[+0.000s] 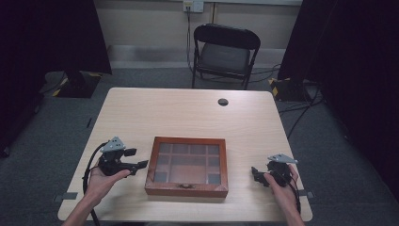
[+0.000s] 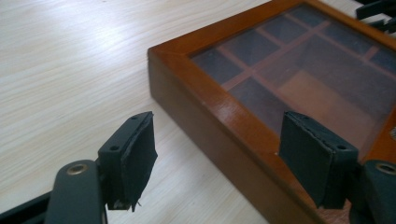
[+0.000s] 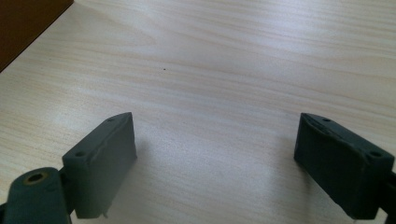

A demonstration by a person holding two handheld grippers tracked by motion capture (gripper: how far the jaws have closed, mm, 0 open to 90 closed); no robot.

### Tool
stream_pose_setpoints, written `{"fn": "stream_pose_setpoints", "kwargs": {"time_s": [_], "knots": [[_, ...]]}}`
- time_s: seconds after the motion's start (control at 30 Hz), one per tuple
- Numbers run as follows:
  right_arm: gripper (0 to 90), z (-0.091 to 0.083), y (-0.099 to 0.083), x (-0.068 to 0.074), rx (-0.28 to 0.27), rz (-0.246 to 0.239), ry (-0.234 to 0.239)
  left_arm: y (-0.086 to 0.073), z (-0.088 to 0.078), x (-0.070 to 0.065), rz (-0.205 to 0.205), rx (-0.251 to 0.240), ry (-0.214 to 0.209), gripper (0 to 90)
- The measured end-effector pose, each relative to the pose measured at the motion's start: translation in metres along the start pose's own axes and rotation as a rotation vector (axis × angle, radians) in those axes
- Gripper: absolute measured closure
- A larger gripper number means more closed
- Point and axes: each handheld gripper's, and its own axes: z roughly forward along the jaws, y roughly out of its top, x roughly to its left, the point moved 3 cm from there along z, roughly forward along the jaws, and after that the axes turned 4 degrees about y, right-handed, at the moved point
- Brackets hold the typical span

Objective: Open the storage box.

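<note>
The pale wooden table carries everything; on its near half, midway between my hands, lies the flat wooden box with its glass lid closed over the compartments; my left gripper sits just beside the box's left edge, jaws spread with nothing between them, one pad over the frame in the left gripper view; my right gripper stays apart to the right, jaws wide over bare tabletop.

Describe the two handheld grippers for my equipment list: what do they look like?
Both the left gripper and right gripper are black, each topped by a grey three-cornered plate, trailing a black cable. Their flat rectangular pads are dark. Forearms are bare.
</note>
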Motion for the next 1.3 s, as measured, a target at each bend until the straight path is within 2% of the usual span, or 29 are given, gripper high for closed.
{"fn": "stream_pose_setpoints", "kwargs": {"time_s": [0.07,0.1,0.13,0.27,0.4,0.53,0.57,0.73,0.8,0.83,0.87,0.9,1.07,1.13,1.17,1.3], "knots": [[11.7,0.000,0.000,0.000,0.000,0.000,0.000,0.001,0.001,-0.002,0.001,0.005,-0.003,27.1],[11.6,0.000,0.000,0.000,0.000,0.000,0.000,0.004,0.002,-0.004,0.020,0.009,-0.009,28.4],[11.6,0.000,0.000,0.000,0.000,0.000,0.000,0.004,0.002,-0.004,0.020,0.009,-0.009,29.4],[11.7,0.000,0.000,0.000,0.000,0.000,0.001,0.013,0.003,-0.012,0.033,-0.020,0.003,30.1],[11.7,0.000,0.000,0.000,0.000,0.000,0.000,0.020,0.005,-0.016,0.028,-0.034,-0.010,32.0],[11.7,0.000,0.000,0.000,0.000,0.000,0.000,0.027,0.009,-0.024,0.044,-0.047,-0.027,32.1],[11.6,0.000,0.000,0.000,0.000,0.000,0.001,0.030,0.012,-0.027,0.069,-0.039,-0.027,32.1],[11.6,0.000,0.000,0.000,0.000,0.000,0.001,0.038,0.017,-0.038,0.083,-0.033,-0.058,33.7],[11.6,0.000,0.000,0.000,0.000,0.000,0.001,0.042,0.018,-0.042,0.101,-0.033,-0.033,35.2],[11.6,0.000,0.000,0.000,0.000,0.000,0.001,0.043,0.019,-0.044,0.101,-0.039,-0.036,36.5],[11.6,0.000,0.000,0.000,0.000,0.000,0.001,0.045,0.020,-0.046,0.090,-0.037,-0.056,37.6],[11.6,0.000,0.000,0.000,0.000,0.000,0.002,0.046,0.021,-0.048,0.103,-0.030,-0.070,38.0],[11.6,0.000,0.000,0.000,0.000,0.000,0.002,0.049,0.028,-0.061,0.146,-0.002,-0.099,41.9],[11.6,0.000,0.000,0.000,0.000,-0.001,0.002,0.049,0.029,-0.064,0.139,0.004,-0.115,42.0],[11.6,0.000,0.000,0.000,0.000,-0.001,0.003,0.048,0.032,-0.069,0.150,0.016,-0.135,41.9],[11.6,0.000,0.000,0.000,0.000,-0.002,0.003,0.048,0.037,-0.078,0.159,0.029,-0.163,42.0]]}}
